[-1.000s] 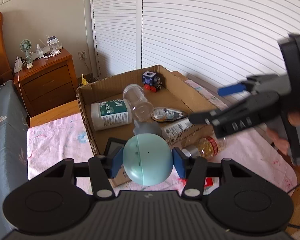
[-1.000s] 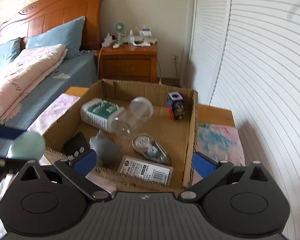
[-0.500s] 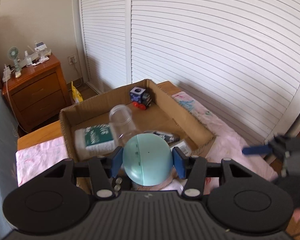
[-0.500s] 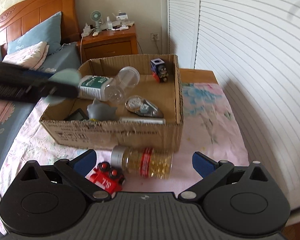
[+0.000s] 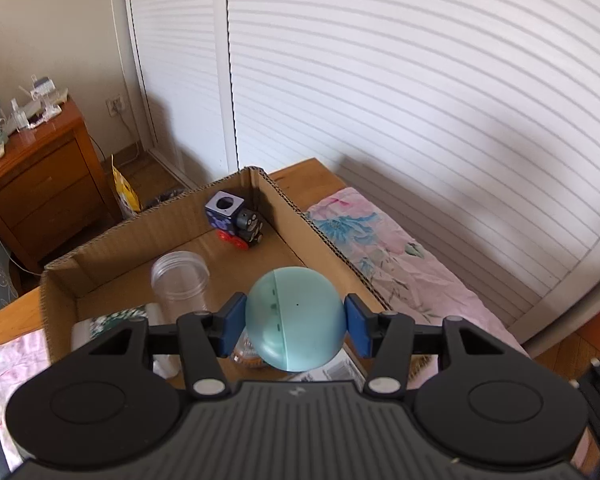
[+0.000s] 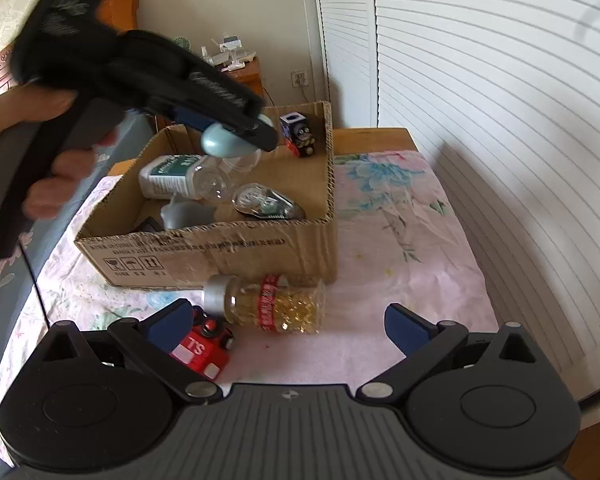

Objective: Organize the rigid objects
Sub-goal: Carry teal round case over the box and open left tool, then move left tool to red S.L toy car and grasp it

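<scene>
The left tool (image 5: 296, 320) is closed on a pale blue-green ball (image 5: 296, 318) and holds it above the open cardboard box (image 6: 332, 184), over the near right part of the inside. Its two blue pads (image 5: 234, 322) press at the widest line of the ball, one on each side. I judge this ball to be a light, hollow plastic shell with a seam down its middle — smooth and round, so it can slip out if the pads sit off the centre. A grip across the middle, as now, is the safe one. After release it may roll in the box.

The right tool (image 6: 288, 322) is wide open and holds nothing. Between its fingers lies a capsule bottle (image 6: 272, 304) on its side on the flowered cloth (image 6: 400, 220) of the bench, just before the box, with a red toy car (image 6: 202, 346) beside it at the left. The bottle looks stiff and a little heavy — best taken across its straight body, not at the cap.
</scene>
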`<state>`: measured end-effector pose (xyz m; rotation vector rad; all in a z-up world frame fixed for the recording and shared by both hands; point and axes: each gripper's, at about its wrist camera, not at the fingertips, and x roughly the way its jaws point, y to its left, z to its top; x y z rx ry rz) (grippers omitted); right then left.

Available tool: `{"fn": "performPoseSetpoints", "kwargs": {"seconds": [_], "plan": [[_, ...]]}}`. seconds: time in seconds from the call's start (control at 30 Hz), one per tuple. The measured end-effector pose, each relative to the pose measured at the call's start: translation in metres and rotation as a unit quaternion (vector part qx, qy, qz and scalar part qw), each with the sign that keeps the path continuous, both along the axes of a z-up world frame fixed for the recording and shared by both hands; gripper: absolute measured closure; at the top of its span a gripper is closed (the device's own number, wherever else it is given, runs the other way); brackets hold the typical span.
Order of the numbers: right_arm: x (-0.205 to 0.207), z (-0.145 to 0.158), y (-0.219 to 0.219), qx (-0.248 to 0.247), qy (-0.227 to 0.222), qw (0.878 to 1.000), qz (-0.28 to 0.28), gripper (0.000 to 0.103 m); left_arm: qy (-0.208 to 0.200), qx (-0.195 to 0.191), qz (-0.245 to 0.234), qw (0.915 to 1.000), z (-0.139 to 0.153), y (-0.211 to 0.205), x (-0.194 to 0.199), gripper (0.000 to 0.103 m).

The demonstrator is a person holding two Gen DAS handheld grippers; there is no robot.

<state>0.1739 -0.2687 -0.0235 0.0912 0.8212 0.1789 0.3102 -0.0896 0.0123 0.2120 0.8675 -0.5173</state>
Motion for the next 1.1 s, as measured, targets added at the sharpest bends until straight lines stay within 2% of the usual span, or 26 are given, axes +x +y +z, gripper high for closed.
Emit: {"fn": "performPoseSetpoints", "kwargs": {"seconds": [0.03, 0.07, 0.1, 0.27, 0.33, 0.37, 0.4, 0.47, 0.6, 0.8, 1.0, 1.1], "plan": [[0.0, -0.001, -0.002, 0.001, 0.001, 1.0, -0.001, 0.0, 0.0, 0.003, 0.002, 1.0, -0.003, -0.004, 0.005, 0.052], [0.001, -0.002, -0.004, 0.003, 0.002, 1.0, -0.002, 0.0, -0.001, 0.006, 0.003, 1.0, -0.005, -0.007, 0.009, 0.059], [0.002, -0.003, -0.007, 0.005, 0.004, 1.0, -0.005, 0.0, 0.0, 0.006, 0.004, 1.0, -0.007, -0.009, 0.014, 0.062], [0.005, -0.007, -0.014, 0.01, 0.009, 1.0, -0.011, 0.0, -0.001, 0.012, 0.018, 0.9998, -0.013, -0.018, 0.033, 0.061], [0.004, -0.007, -0.015, 0.01, 0.009, 1.0, -0.012, 0.0, 0.002, 0.009, 0.026, 0.9996, -0.014, -0.016, 0.036, 0.052], [0.003, -0.007, -0.016, 0.011, 0.009, 1.0, -0.012, 0.0, 0.003, 0.003, 0.031, 0.9995, -0.013, -0.013, 0.036, 0.039], [0.002, -0.006, -0.017, 0.013, 0.007, 1.0, -0.013, 0.0, 0.001, -0.003, 0.039, 0.9992, -0.012, -0.01, 0.034, 0.021], [0.001, -0.005, -0.018, 0.015, 0.004, 1.0, -0.014, 0.0, -0.003, -0.012, 0.051, 0.9986, -0.007, -0.003, 0.029, 0.007], [-0.005, -0.002, -0.016, 0.01, 0.001, 1.0, -0.015, 0.0, -0.018, -0.018, 0.049, 0.9985, 0.008, 0.011, 0.008, 0.007], [-0.019, 0.005, -0.012, 0.005, -0.012, 1.0, -0.021, 0.0, -0.044, -0.005, 0.04, 0.9982, 0.026, 0.033, -0.044, 0.004], [-0.034, 0.01, -0.008, -0.002, -0.024, 0.999, -0.025, 0.0, -0.064, 0.015, 0.032, 0.9973, 0.018, 0.047, -0.103, 0.003], [-0.041, 0.01, -0.009, 0.001, -0.027, 0.999, -0.026, 0.0, -0.073, 0.013, 0.029, 0.9969, 0.006, 0.052, -0.129, 0.003]]}}
